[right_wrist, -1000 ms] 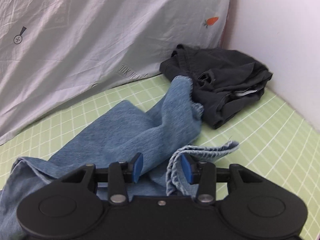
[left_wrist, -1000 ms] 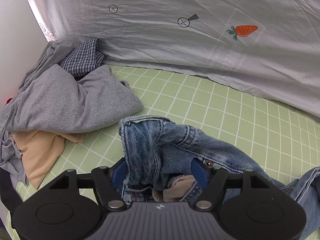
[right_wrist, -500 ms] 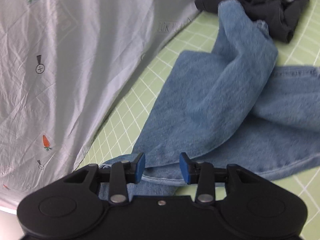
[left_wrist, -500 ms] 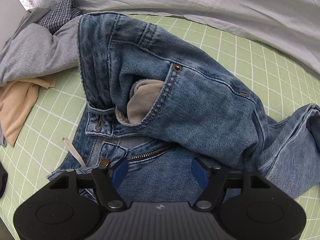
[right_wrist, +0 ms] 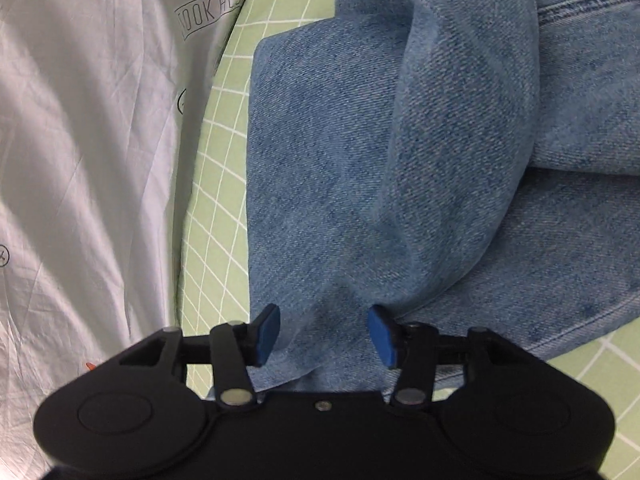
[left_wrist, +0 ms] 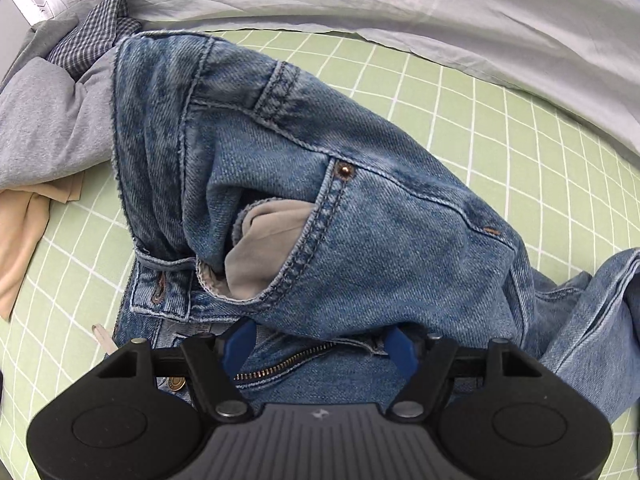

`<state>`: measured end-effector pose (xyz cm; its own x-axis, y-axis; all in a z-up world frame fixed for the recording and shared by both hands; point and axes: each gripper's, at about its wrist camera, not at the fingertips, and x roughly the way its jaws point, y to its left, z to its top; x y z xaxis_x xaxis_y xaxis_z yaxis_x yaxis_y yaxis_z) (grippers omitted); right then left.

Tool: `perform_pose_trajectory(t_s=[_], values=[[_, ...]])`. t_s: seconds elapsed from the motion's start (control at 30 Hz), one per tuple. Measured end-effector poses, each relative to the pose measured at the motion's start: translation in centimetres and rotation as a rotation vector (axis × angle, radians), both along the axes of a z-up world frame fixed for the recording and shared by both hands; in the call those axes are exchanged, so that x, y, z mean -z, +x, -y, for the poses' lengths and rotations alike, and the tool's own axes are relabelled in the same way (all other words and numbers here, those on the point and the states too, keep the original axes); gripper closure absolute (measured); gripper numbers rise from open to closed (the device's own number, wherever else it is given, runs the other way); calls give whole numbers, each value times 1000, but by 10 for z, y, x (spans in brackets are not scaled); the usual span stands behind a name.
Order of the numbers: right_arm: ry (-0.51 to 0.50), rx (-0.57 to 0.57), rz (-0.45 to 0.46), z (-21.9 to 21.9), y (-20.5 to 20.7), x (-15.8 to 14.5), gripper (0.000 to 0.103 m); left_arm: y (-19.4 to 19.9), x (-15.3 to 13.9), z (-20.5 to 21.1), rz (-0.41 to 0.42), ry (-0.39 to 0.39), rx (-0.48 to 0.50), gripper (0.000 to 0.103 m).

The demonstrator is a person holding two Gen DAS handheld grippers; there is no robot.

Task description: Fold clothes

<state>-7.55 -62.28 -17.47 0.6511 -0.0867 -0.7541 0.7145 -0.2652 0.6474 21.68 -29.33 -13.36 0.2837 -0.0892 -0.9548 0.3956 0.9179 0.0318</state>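
Observation:
A pair of blue jeans (left_wrist: 360, 216) lies crumpled on the green grid mat (left_wrist: 500, 128). Its waist end faces my left gripper, with a grey pocket lining (left_wrist: 260, 252) turned out and the brass zipper (left_wrist: 288, 362) showing. My left gripper (left_wrist: 320, 346) stands open low over the fly, and a fold of denim hangs over its blue fingertips. In the right wrist view the jeans legs (right_wrist: 380, 160) lie folded across each other. My right gripper (right_wrist: 324, 334) is open just above the leg fabric, with denim lying under the gap.
A grey printed sheet (left_wrist: 440, 12) borders the mat's far side and shows as the sheet (right_wrist: 80, 160) on the right gripper's left. A grey garment (left_wrist: 44, 120), a checked one (left_wrist: 92, 44) and a beige one (left_wrist: 20, 232) are piled left of the jeans.
Both grippers have come in closer over the jeans. The left one now sits at the zipper. The right one has swung down over the legs, and the black clothes pile has left its view.

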Motion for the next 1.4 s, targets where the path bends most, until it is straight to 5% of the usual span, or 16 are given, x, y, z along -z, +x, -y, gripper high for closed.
perform_pose_trajectory(t_s=[0.23, 0.33, 0.5, 0.57, 0.73, 0.87, 0.97, 1.0, 1.03, 1.07, 1.1, 1.23, 1.4], values=[[181, -5, 131, 0, 21, -4, 43, 18, 2, -7, 6, -35, -75, 30], [194, -18, 124, -10, 33, 0, 49, 23, 6, -8, -13, -37, -87, 27], [202, 47, 115, -21, 45, 9, 75, 18, 6, -6, 16, -9, -62, 25], [151, 57, 121, -23, 48, -1, 89, 18, 8, -9, 10, -12, -71, 23], [-17, -12, 150, -8, 75, -47, 92, 21, 11, -16, 1, -28, -76, 19], [-243, -102, 282, 21, 118, -109, 93, 23, 11, -20, -4, -40, -83, 18], [-512, -123, 438, 32, 124, -149, 93, 23, 11, -26, -5, -42, -105, 18], [-544, -154, 375, 36, 128, -155, 92, 23, 10, -29, -3, -41, -111, 18], [-576, -184, 312, 41, 131, -160, 81, 22, 10, -31, -1, -41, -118, 19], [-607, -215, 248, 45, 134, -166, 53, 21, 9, -36, 0, -46, -126, 19], [-646, -243, 168, 38, 135, -166, 50, 20, 6, -40, -1, -50, -135, 19], [-710, -394, 8, 2, 126, -155, 53, 14, -6, -62, 11, -69, -173, 19], [-635, -385, -198, -50, 47, -93, 51, 2, -24, -98, 27, -76, -233, 19]])
